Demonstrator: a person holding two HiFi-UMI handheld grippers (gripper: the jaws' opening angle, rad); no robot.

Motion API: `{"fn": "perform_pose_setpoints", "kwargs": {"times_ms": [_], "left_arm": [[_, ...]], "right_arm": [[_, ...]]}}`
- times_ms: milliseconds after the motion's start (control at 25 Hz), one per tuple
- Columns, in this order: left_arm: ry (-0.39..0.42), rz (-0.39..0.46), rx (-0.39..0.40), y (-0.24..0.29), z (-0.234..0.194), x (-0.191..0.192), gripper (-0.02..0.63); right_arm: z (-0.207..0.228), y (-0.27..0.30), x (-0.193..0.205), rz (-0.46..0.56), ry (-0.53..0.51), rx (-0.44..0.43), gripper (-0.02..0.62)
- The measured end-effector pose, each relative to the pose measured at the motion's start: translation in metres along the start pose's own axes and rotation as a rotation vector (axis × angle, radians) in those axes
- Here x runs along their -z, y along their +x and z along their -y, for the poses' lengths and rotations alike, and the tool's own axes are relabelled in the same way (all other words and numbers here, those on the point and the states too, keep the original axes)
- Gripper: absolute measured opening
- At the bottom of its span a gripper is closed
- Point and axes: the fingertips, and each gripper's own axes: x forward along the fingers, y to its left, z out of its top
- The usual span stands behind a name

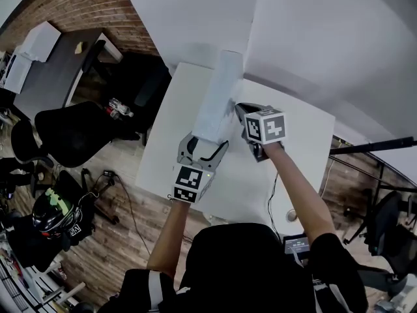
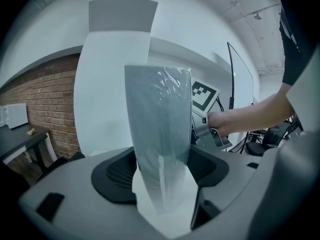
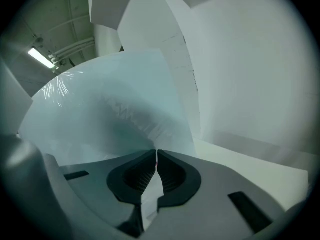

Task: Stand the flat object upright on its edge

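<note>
Nearest the lens, the jaws of the left gripper [image 2: 162, 160] are seen standing wide, with the near end of the panel [image 2: 160, 109] taken between them across its width, both long edges against the pads. The panel, a thin grey sheet wrapped in clear film, is held over the middle of the white table [image 1: 163, 149]; whether any part rests on the table cannot be told. Its long axis is laid from the table's near side toward its far side, straight out from the left jaws. The right gripper [image 1: 241, 109] is set farther toward the table's far side, its jaws nearly together and pinched on the panel's thin right-hand long edge about halfway along.

A broad face is shown upward to the head view, so the panel is judged not yet on edge. A roll about the long axis is called for, with one long edge brought down onto the table.

A white wall [image 1: 326, 44] is met just beyond the table's far side, close to the panel's far end, and could be struck. A cable [image 1: 272, 197] lies near the table's right front corner, apart from the panel. Off the table's left side, an office chair [image 1: 71, 132], a dark desk [image 1: 52, 70] and a helmet [image 1: 55, 210] are seen, well apart.
</note>
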Motion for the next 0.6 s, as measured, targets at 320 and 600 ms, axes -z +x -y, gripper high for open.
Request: {"fn": "perform_pose_setpoints", "kwargs": {"times_ms": [320, 600], "left_arm": [[0.068, 0.022, 0.003, 0.024, -0.01, -0.02, 0.307], [0.115, 0.019, 0.002, 0.046, -0.024, -0.027, 0.307]], "right_arm": [[0.017, 0.017, -0.015, 0.008, 0.022, -0.005, 0.046], [0.032, 0.033, -0.029, 0.013, 0.043, -0.001, 0.046]]}}
